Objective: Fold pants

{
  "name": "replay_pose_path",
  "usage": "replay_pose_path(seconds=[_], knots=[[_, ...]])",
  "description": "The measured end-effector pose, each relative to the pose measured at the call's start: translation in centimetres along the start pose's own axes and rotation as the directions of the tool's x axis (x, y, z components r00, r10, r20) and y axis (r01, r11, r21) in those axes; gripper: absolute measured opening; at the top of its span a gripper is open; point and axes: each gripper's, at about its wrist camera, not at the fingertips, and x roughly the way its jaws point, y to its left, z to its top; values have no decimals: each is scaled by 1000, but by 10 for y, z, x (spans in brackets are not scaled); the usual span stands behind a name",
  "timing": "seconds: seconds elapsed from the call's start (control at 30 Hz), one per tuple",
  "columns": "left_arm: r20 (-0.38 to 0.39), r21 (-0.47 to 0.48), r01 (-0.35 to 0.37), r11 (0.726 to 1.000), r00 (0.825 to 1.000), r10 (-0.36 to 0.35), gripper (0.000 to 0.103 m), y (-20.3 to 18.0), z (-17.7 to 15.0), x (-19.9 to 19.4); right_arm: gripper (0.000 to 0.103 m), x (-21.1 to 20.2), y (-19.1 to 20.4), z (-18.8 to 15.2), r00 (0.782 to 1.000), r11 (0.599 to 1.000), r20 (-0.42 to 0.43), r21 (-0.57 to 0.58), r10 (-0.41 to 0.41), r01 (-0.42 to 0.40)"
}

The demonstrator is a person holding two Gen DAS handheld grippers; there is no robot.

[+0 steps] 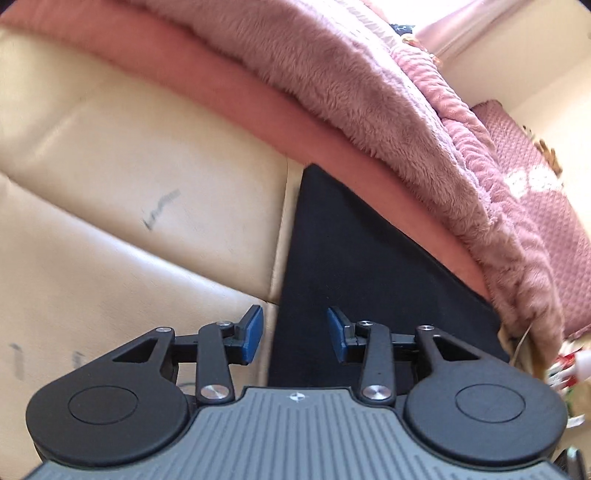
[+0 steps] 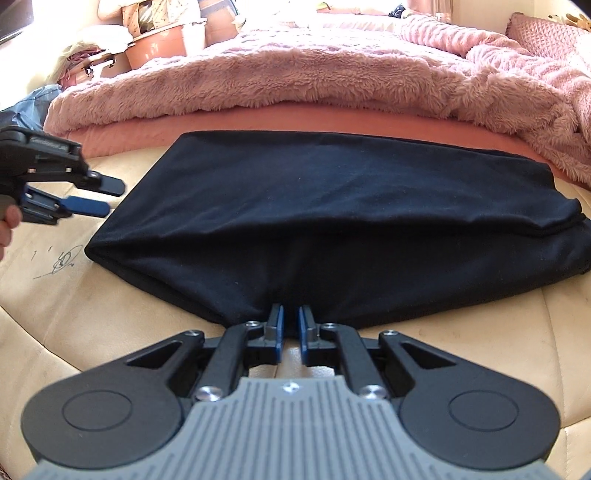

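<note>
The black pants (image 2: 332,214) lie folded in a wide band across the cream leather surface (image 2: 92,314), their far edge against the pink sheet. My right gripper (image 2: 290,325) is nearly shut, pinching the near edge of the pants, which bunches toward it. My left gripper (image 2: 107,199) is open and empty, hovering just left of the pants' left end. In the left wrist view the left gripper (image 1: 295,334) is open, with the pants (image 1: 369,280) under its right finger and the cream surface (image 1: 129,221) under its left.
A fluffy pink blanket (image 2: 295,70) is heaped behind the pants over a pink sheet (image 2: 332,118). Pots and clutter (image 2: 159,40) stand at the back left. A pink quilted cushion (image 2: 546,33) sits back right. Pen marks (image 2: 62,262) are on the leather.
</note>
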Motion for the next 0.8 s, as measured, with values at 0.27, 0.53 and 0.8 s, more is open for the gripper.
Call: replay_pose_path(seconds=[0.27,0.53,0.8], knots=[[30,2,-52,999,998,52,14,-4,-8,0,3,1,-2,5,1000,1000,-15,14,6,-6],[45,12,-87,996,995,87,6,-11,-12,-13,4,0,5,12,999,1000,-44,-22,-11,10],[24,-36,-153,988,988,154,6,20,-12,-51,17,-14,22,18,994,996,-61,22,89,-88]])
